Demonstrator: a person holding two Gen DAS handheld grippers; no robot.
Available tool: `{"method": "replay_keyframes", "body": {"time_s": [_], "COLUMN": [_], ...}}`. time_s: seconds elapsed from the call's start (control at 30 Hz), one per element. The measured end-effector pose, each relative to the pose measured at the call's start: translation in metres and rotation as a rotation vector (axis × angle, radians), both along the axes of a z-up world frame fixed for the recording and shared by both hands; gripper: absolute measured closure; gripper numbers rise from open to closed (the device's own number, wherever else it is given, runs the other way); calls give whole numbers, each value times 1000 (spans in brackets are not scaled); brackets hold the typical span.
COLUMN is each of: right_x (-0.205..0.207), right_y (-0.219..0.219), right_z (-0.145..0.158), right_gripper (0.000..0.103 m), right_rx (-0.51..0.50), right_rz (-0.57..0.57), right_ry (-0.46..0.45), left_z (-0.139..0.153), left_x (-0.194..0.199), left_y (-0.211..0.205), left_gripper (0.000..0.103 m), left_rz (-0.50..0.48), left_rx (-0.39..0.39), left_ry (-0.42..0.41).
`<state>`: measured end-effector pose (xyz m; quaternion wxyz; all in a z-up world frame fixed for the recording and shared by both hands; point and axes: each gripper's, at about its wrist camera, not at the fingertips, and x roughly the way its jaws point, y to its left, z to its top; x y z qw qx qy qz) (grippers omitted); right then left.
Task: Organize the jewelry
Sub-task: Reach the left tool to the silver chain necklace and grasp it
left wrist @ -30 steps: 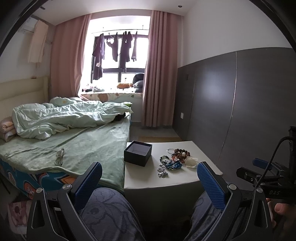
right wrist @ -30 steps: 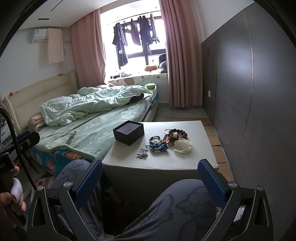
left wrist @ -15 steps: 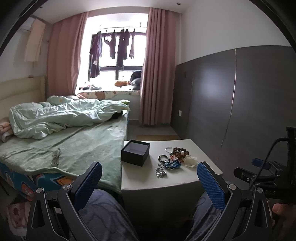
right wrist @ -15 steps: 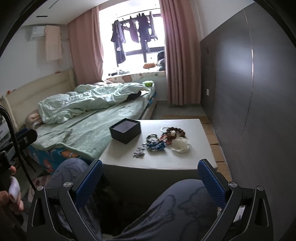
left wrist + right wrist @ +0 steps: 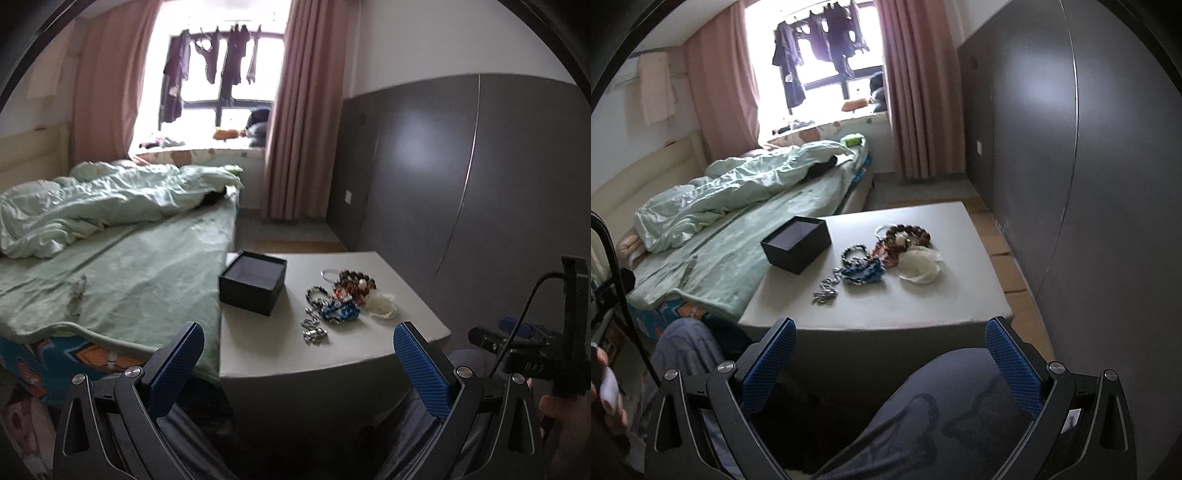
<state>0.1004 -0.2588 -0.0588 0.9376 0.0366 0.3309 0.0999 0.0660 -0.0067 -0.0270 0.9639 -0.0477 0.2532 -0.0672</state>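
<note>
An open black box [image 5: 253, 286] [image 5: 796, 244] stands on the left part of a pale grey table [image 5: 388, 343] [image 5: 923, 302]. To its right lies a pile of jewelry: a silver chain [image 5: 314, 328] [image 5: 826, 290], blue beads [image 5: 340, 312] [image 5: 863, 271], a brown bead bracelet [image 5: 356, 282] [image 5: 905, 236] and a white flower piece [image 5: 382, 305] [image 5: 919, 266]. My left gripper [image 5: 299, 363] is open and empty, short of the table's near edge. My right gripper [image 5: 891, 360] is open and empty, above my knee, also short of the table.
A bed with a green sheet [image 5: 122, 280] [image 5: 713, 258] adjoins the table's left side. A dark grey wall panel [image 5: 461, 177] [image 5: 1071, 166] runs along the right. My legs [image 5: 923, 413] are below the grippers. The other gripper's handle [image 5: 535, 354] shows at right in the left wrist view.
Both grippers have moved closer to the table and tilted down; the box and jewelry appear larger. Nothing on the table has moved.
</note>
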Motion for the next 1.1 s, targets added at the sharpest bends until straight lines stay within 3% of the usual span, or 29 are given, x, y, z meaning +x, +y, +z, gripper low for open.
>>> {"method": "replay_keyframes", "body": {"time_s": [0.27,0.37,0.7,0.97,1.1], "right_x": [40,57,102,134,147], "right_y": [-13,-14,-24,-21,-19], "right_z": [-28,-39,-61,-76,-82], "right_gripper": [4,16,17,18,18], "right_rx": [32,45,82,81,83], "right_rz": [4,17,26,39,46], "right_ry": [61,96,154,203,224], "left_z": [-30,-43,-94,-132,-144], "left_x": [55,80,142,181,195], "left_y": [-8,-12,-35,-42,-44], "left_gripper": [7,12,19,34,54], "left_rz": [-56,-66,-130,-158,-166], "left_rx": [-3,1,16,36,55], "left_ry": [83,123,252,364,407]}}
